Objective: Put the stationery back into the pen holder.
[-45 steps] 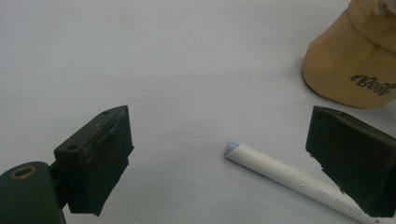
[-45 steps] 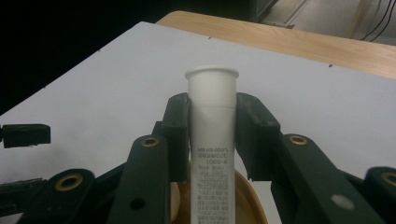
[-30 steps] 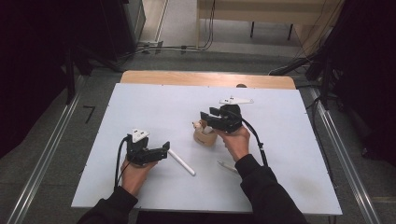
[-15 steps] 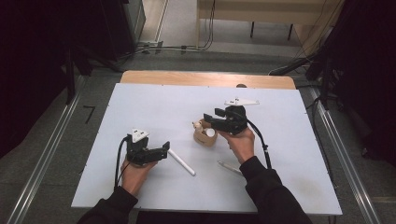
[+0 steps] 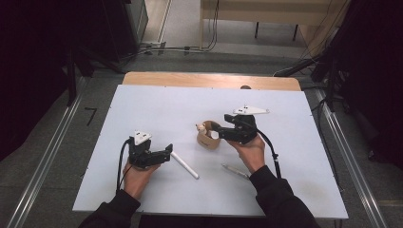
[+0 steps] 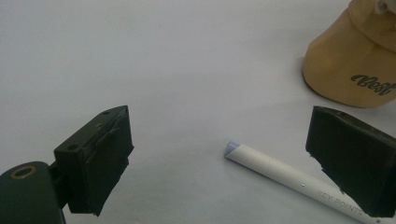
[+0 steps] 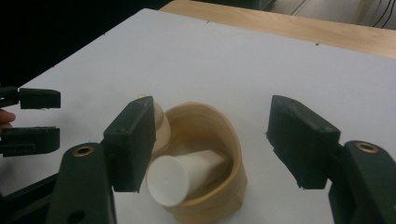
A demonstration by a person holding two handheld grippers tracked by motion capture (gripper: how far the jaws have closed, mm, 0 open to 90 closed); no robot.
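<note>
A tan soft pouch stands on the white table, with a white cylinder leaning inside it. My right gripper points left at the pouch. Its jaws have just been opening and now stand on either side of the rim without pressing it. My left gripper is open, low over the table. A white pen marked "KEY POINTS" lies between its jaws, close to the right one. The pouch shows beyond, with dark lettering.
A second, greyish pen lies on the table just by the right hand's wrist. A wooden strip borders the table's far edge. Metal rails run along the floor on both sides.
The right gripper has drawn back a little to the right and its jaws have widened. The pouch stays where it was. The left gripper has not moved.
</note>
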